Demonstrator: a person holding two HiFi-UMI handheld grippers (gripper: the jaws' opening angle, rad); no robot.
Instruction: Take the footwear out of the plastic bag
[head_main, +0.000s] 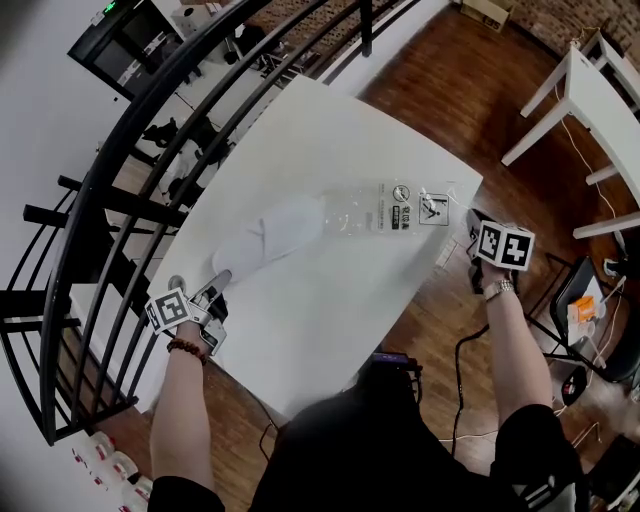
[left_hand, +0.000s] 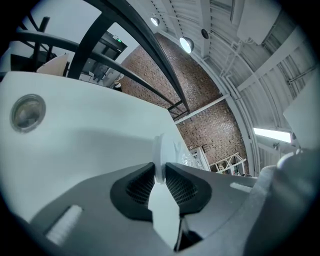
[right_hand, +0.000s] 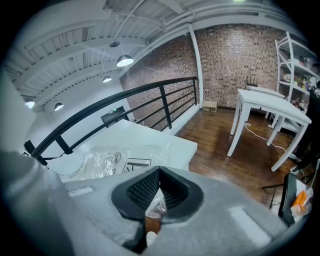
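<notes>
The white slipper (head_main: 275, 232) lies in the middle of the white table (head_main: 330, 310), with its right end at the mouth of the clear plastic bag (head_main: 390, 208). The left gripper (head_main: 218, 282) clamps the slipper's thin edge near the table's lower-left edge. The right gripper (head_main: 470, 225) is clenched on the bag's film at the right corner. The lower centre of the table is bare. A black railing (head_main: 120, 150) runs close along the left edge, and wooden floor (head_main: 450, 80) lies on the right.

Head view steeply down over white table (head_main: 330, 300), gripper views low, close, sharing plastic bag (right_hand: 100, 162)
</notes>
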